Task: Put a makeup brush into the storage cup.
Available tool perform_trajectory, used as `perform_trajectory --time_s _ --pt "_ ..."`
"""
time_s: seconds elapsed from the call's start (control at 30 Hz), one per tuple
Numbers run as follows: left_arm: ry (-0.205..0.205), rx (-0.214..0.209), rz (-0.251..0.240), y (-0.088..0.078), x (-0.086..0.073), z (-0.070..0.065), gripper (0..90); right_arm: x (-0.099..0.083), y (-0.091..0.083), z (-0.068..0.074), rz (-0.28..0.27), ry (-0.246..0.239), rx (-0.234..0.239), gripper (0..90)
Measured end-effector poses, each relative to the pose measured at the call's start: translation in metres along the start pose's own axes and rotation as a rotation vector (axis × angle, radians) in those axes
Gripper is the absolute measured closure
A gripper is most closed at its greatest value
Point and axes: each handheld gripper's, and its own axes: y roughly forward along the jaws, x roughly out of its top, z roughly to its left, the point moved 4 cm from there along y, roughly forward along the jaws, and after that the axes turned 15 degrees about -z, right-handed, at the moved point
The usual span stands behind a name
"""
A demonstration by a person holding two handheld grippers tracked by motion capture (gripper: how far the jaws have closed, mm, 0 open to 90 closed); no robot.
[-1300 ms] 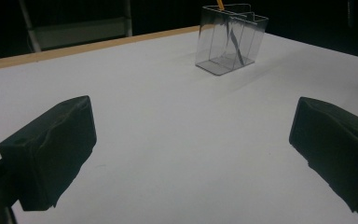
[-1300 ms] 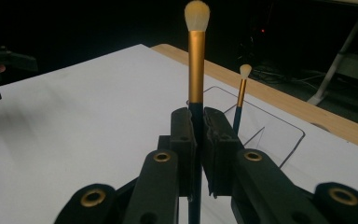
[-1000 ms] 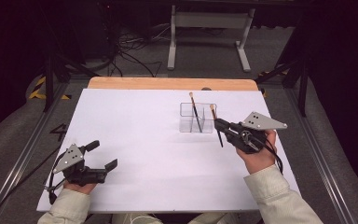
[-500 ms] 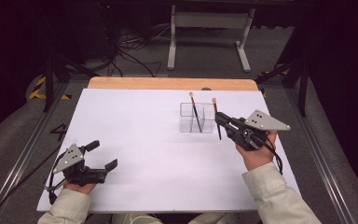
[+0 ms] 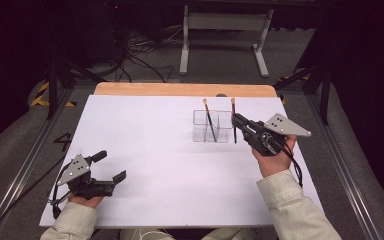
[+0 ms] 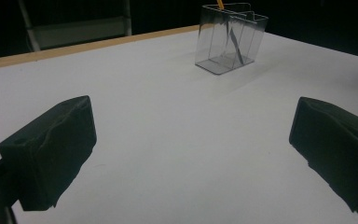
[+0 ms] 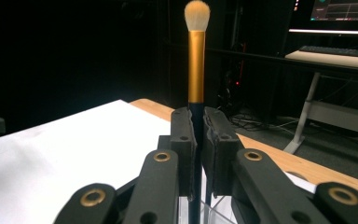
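A clear plastic holder [image 5: 211, 126] with two compartments stands on the white table [image 5: 155, 135]; one brush [image 5: 209, 120] leans inside it. My right gripper [image 5: 236, 120] is shut on a second brush [image 5: 234, 119], held upright at the holder's right edge. That makeup brush [image 7: 196, 56] has a gold ferrule, pale bristles on top and a dark handle pinched between the pads, with the holder's rim [image 7: 214, 212] just below. My left gripper [image 5: 111, 166] rests near the table's front left corner, open, with nothing between its fingers [image 6: 51, 149]. The holder [image 6: 229, 37] stands far ahead of it.
A wooden strip [image 5: 185, 89] edges the table's far side. Beyond it are cables on the floor and a white stand frame [image 5: 225, 35]. Black frame legs stand at both sides of the table. A desk with a keyboard and monitor [image 7: 340, 28] is off to the right.
The right gripper has shifted slightly with the brush, bringing it more upright beside the holder. The left gripper has stayed in place.
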Motion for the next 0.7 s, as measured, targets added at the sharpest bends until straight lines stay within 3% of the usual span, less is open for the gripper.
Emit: perform_trajectory --time_s 0.2,0.7 --pt "-0.004 0.001 0.0 0.0 0.0 0.0 1.2 0.0 0.006 -0.003 -0.019 0.014 -0.013 83.6" --pt "-0.001 0.009 0.002 -0.004 -0.002 0.0 1.2 -0.002 0.031 -0.017 -0.002 0.034 -0.039 83.6"
